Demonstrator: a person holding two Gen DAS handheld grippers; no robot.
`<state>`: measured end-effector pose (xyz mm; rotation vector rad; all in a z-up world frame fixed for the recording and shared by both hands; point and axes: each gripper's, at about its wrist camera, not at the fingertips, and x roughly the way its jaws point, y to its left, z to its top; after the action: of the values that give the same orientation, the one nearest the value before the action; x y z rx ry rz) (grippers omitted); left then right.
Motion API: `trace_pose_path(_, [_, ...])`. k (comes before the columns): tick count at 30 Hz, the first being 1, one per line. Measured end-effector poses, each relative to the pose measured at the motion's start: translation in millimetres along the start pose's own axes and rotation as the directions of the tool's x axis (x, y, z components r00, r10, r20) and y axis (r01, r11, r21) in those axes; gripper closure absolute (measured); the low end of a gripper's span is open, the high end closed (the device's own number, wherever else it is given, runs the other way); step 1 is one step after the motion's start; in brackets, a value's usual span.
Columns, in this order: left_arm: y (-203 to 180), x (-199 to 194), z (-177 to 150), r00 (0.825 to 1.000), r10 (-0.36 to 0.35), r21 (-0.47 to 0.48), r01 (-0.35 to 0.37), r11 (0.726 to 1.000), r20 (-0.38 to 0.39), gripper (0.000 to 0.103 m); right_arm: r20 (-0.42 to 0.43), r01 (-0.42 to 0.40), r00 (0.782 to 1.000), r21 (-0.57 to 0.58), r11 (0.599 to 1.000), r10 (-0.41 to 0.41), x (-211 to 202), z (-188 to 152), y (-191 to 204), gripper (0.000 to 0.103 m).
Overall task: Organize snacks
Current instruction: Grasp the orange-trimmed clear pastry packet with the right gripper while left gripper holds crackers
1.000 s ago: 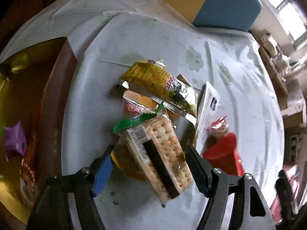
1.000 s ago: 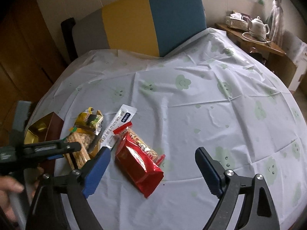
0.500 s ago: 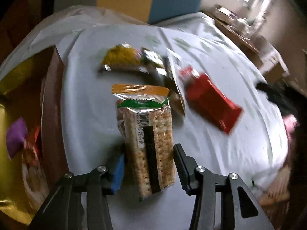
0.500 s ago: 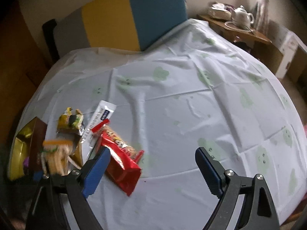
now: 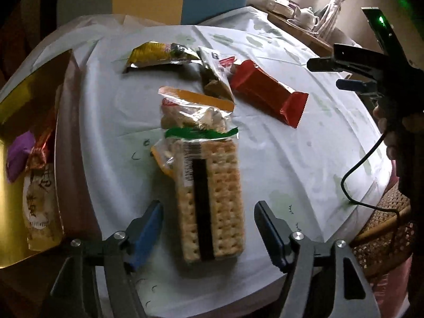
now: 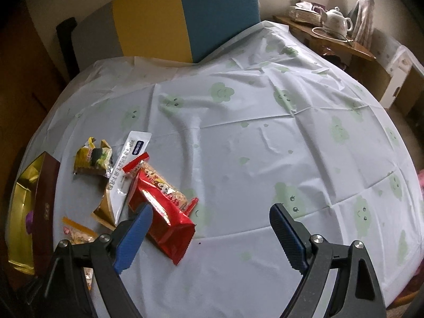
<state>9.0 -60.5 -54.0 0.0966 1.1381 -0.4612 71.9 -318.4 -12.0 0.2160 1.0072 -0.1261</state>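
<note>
Flanking without touching, the left gripper (image 5: 208,228) has just spread its blue pads off the clear-wrapped rectangular cracker pack (image 5: 212,201) lying on the white clover-print tablecloth (image 5: 291,159); right gripper (image 6: 212,235) gapes empty beside the red foil snack bag (image 6: 164,217).

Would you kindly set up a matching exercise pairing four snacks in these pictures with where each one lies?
Things:
1. cracker pack
2. red wrapper
3. yellow packet
4. purple snack

Places:
A. inside the gold-lined box
B. far end of the snack cluster, nearest the chair
C. between the left gripper's open jaws
D. on the tablecloth, just ahead of the right gripper

Pairs: 1-C, 2-D, 3-B, 4-A
</note>
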Motion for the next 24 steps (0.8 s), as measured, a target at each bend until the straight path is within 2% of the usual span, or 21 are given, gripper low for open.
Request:
trace_pose_path(1, [-2.2,2.2,1.0,1.000,0.024,0.006,-0.024,1.000,0.002,0.031,-0.002,0.002,1.000,-0.004,1.000,-0.002,0.5,-0.3,0.6,0.013])
trace_pose_path(2, [-2.9,4.6,2.1,0.999,0.033,0.013,-0.034,0.999,0.003,0.036,-0.004,0.004,1.000,-0.005,1.000,-0.004,0.8,-0.4,0.7,0.013])
trace_pose_path(3, [-4.5,4.8,1.6,0.999,0.040,0.025,-0.040,0.999,0.009,0.048,-0.006,0.005,1.000,-0.006,1.000,-0.005,1.1,-0.3,0.6,0.013])
trace_pose_path(4, [-7.7,4.7,0.6,0.999,0.047,0.045,-0.048,0.998,0.021,0.055,-0.006,0.004,1.000,-0.005,1.000,-0.004,1.1,0.0,0.2,0.013])
trace_pose_path(7, [-19.2,-0.6,-12.1,0.998,0.048,0.151,-0.054,0.987,0.043,0.055,-0.004,0.005,1.000,0.000,1.000,-0.005,1.5,1.2,-1.6,0.013])
trace_pose_path(9, [-21.4,-2.2,-21.3,0.999,0.032,0.182,-0.037,0.983,0.034,0.055,0.002,0.000,1.000,0.001,1.000,0.000,1.4,2.8,-2.6,0.013])
trace_pose_path(11, [-18.9,-4.4,-29.1,0.999,0.037,0.187,-0.043,0.981,0.036,0.055,0.015,-0.009,1.000,0.005,1.000,0.009,-0.7,4.1,-3.9,0.013])
trace_pose_path(15, [-7.3,-7.0,-37.0,0.999,0.018,0.151,-0.025,0.988,0.042,0.055,0.035,-0.081,0.996,-0.012,0.997,0.081,-6.8,4.5,1.9,0.013])
trace_pose_path(18, [-14.5,-4.2,-40.2,0.997,0.050,0.189,-0.061,0.980,0.066,0.055,0.020,-0.147,0.989,-0.066,0.987,0.149,-6.9,2.1,16.3,0.013])
trace_pose_path(20, [-17.8,-5.3,-42.7,0.995,0.064,0.207,-0.080,0.975,0.082,0.055,-0.038,-0.222,0.975,-0.112,0.969,0.219,-3.0,-2.9,29.7,0.013])
trace_pose_path(22, [-16.5,-7.3,-43.6,0.995,0.057,0.213,-0.074,0.974,0.083,0.055,-0.090,-0.301,0.953,-0.147,0.942,0.291,-1.8,-8.9,43.8,0.013])
trace_pose_path(24, [-15.3,-8.6,-44.9,0.996,0.051,0.229,-0.067,0.971,0.076,0.055,-0.173,-0.412,0.906,-0.158,0.897,0.386,0.9,-16.8,59.1,0.013])
